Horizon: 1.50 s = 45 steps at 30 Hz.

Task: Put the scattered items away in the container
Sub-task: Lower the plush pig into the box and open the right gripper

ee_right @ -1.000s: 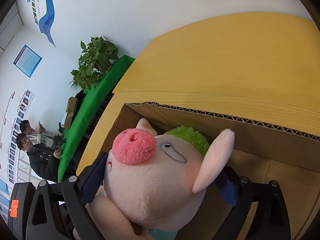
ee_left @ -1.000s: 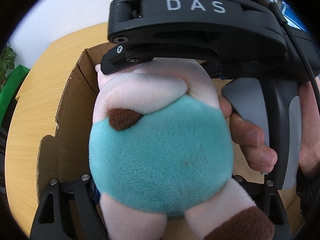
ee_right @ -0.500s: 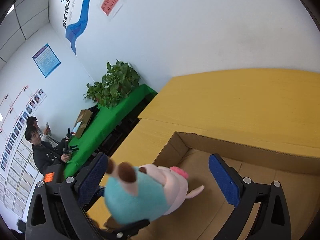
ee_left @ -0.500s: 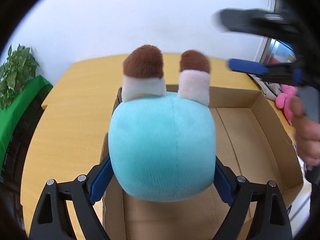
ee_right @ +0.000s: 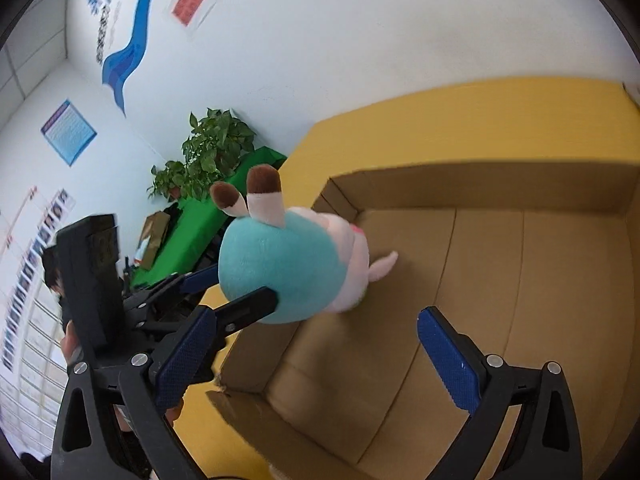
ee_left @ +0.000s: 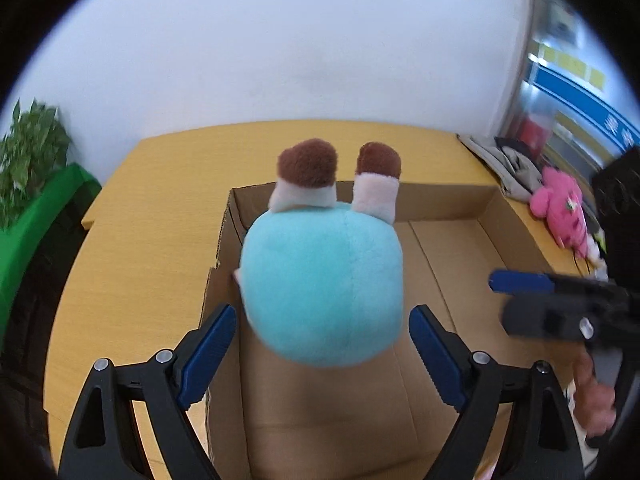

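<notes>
Round, fuzzy teal-and-pink plush pig (ee_left: 320,288) (brown-tipped feet up) over corrugated cardboard box (ee_left: 448,248), both grippers' fingers (ee_left: 208,344) released.

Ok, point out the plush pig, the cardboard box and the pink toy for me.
plush pig (ee_left: 320,280): left wrist view, on its teal body.
cardboard box (ee_left: 440,196): left wrist view, on the far wall's inner face.
pink toy (ee_left: 560,204): left wrist view, on its pink body, on the table right of the box.
</notes>
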### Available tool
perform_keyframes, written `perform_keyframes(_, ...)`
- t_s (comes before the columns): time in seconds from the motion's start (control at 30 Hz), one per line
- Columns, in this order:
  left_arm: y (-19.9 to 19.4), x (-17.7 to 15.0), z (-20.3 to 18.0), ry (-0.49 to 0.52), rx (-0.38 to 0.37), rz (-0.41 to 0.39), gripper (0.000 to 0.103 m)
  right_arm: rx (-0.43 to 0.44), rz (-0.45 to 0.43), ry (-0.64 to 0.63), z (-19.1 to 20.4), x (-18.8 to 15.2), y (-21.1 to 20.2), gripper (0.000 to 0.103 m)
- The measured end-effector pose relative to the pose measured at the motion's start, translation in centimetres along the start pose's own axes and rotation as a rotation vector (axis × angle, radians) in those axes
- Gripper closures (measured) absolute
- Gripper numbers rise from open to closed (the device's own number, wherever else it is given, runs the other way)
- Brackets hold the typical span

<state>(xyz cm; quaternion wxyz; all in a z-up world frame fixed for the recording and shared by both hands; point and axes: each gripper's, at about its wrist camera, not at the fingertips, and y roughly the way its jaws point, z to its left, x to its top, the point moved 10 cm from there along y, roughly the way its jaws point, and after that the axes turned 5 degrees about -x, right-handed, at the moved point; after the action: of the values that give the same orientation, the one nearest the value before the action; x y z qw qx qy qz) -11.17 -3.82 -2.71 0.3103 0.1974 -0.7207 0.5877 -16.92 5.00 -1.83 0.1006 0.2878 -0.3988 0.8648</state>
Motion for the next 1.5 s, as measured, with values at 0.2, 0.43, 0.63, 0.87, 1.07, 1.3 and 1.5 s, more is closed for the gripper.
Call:
perform_keyframes(0.2, -2.2, -5.7, 1.0, -0.028, 0.024, 0.038, 0.013, 0.068, 0.017, 0.053, 0.0, -2.0, -0.4, 0.001)
perform_keyframes(0.43, -4.0, -9.7, 2.3, -0.157, -0.007, 0.036, 0.013, -0.172, 0.138, -0.11, 0.0, -4.2, 3.6, 0.012)
perform_keyframes(0.63, -3.3, -9.8, 3.3, -0.184, -0.021, 0.032, 0.013, -0.384, 0.139, -0.244, -1.2, -3.4, 3.9, 0.031)
perform_keyframes(0.87, -1.8, -9.4, 3.5, -0.189, -0.065, 0.034, 0.013, -0.595, 0.163, -0.347, -5.1, -3.6, 4.4, 0.01)
perform_keyframes(1.07, -0.8, -9.8, 3.3, -0.186, -0.086, 0.051, 0.013, -0.553, 0.128, -0.2, -6.1, -1.4, 3.9, 0.032)
perform_keyframes(1.3, -0.6, -10.3, 3.3, -0.207, -0.088, 0.063, 0.013, -0.29, 0.081, 0.045, -1.6, 3.2, 7.4, 0.034)
perform_keyframes(1.5, -1.2, -11.0, 3.0, -0.204, -0.086, 0.069, 0.013, -0.234, 0.043, 0.216, -1.0, 5.5, 11.4, 0.033)
